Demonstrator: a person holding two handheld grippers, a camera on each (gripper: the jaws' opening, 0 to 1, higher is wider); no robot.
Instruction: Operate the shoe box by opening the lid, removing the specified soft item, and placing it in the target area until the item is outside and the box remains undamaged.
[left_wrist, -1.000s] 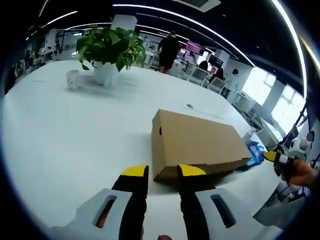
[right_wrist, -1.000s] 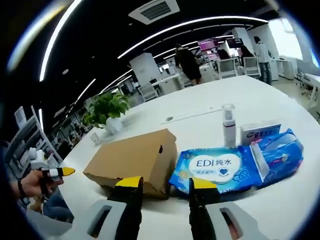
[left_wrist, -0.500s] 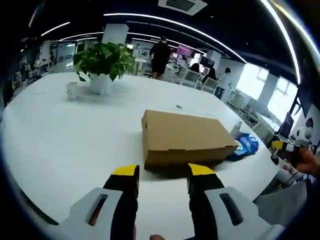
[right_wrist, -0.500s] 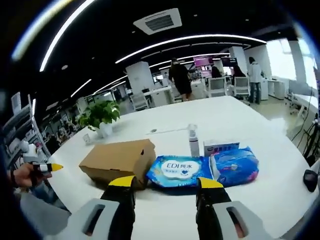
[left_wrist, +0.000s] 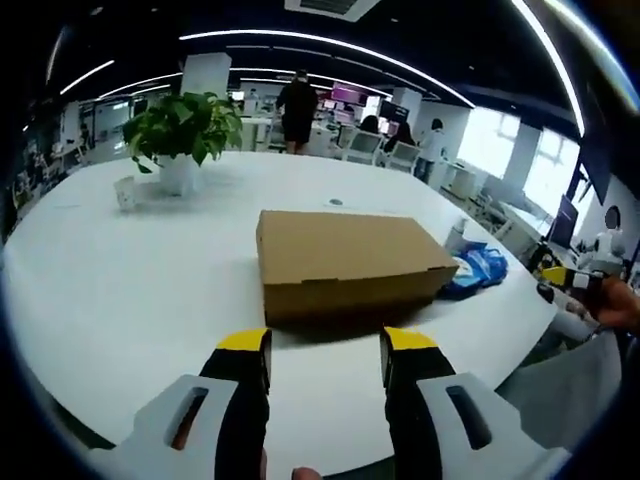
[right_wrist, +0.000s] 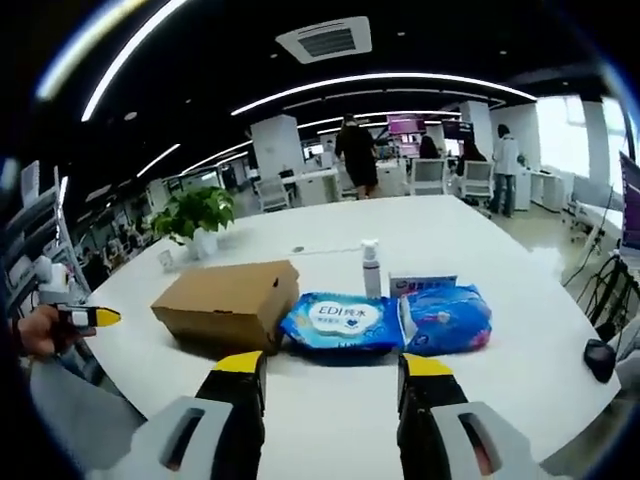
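A closed brown cardboard shoe box lies on the white table, a little beyond my left gripper, which is open and holds nothing. The same shoe box sits left of centre in the right gripper view, ahead of my open, empty right gripper. Two soft blue wipe packs lie beside the box on its right. The left gripper's yellow tip shows at the far left, held by a hand. The right gripper's tip shows at the right edge of the left gripper view.
A potted plant and a small white cup stand at the far left of the table. A pump bottle and a small white carton stand behind the wipe packs. People and desks fill the office behind.
Both grippers have drawn back from the box, which now looks smaller and farther off. Both pairs of jaws have opened a little wider. The box and packs have not moved.
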